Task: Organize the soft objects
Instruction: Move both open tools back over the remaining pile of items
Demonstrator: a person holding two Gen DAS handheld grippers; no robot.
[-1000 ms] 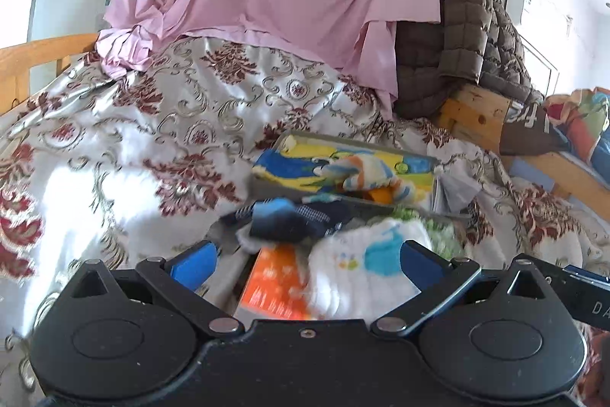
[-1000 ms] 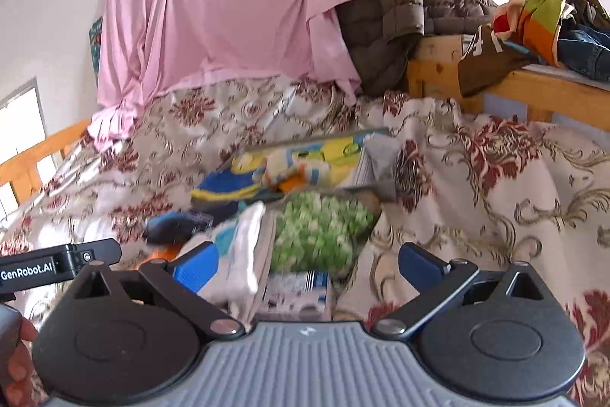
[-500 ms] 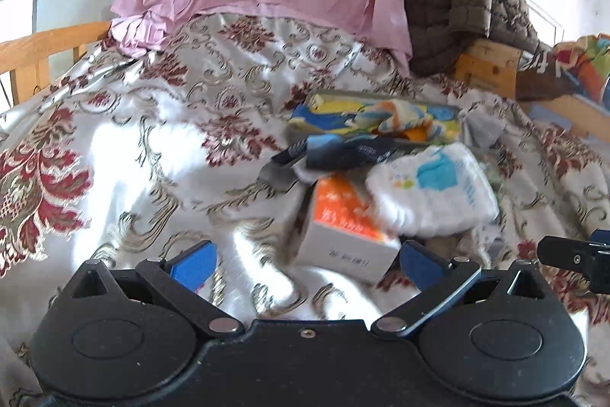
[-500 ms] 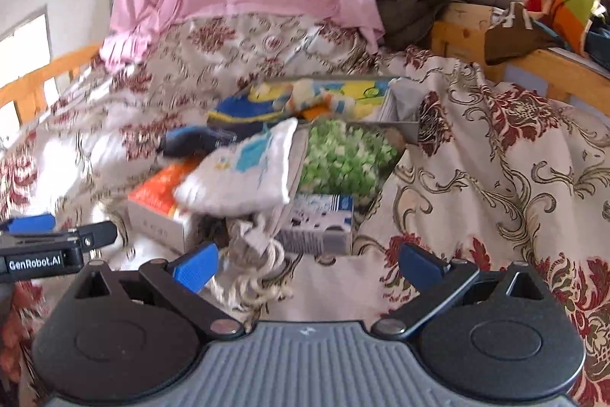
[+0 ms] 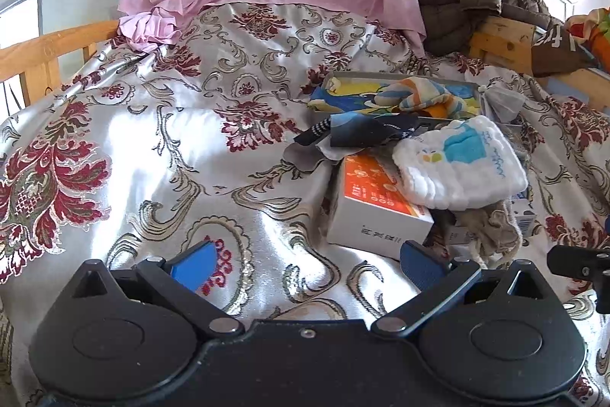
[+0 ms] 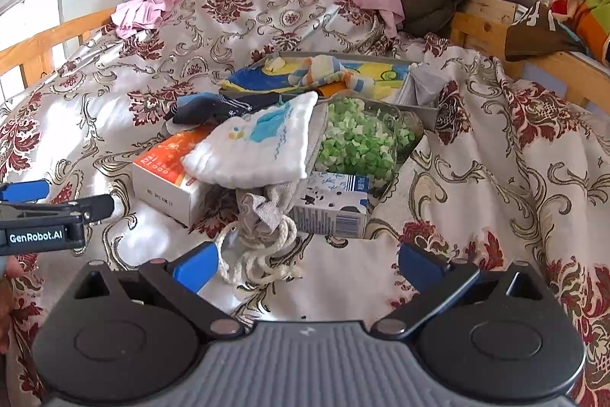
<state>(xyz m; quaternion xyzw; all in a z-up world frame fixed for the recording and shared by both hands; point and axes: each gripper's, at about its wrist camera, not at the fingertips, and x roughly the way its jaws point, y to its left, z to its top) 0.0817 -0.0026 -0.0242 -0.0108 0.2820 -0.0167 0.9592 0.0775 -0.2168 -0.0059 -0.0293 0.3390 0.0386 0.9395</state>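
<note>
The white folded cloth with a blue print [image 5: 459,166] lay, in the left wrist view, on top of an orange-and-white cardboard box [image 5: 375,206] on the shiny floral bedspread [image 5: 160,155]. Behind it we saw a dark blue striped sock [image 5: 366,130] and a grey tray holding a yellow-and-blue fabric [image 5: 392,94]. Our left gripper [image 5: 307,264] hovered empty above the bedspread, its blue fingers wide apart, well short of the pile.

In the right wrist view, we found the same cloth [image 6: 259,147] draped over the box [image 6: 167,178] and a beige drawstring bag with white cord [image 6: 263,227]. A green speckled fabric [image 6: 358,143] lay just beside it, above a small blue-and-white carton [image 6: 331,206]. Our right gripper [image 6: 309,264] also stood spread and empty, near the cord.
</note>
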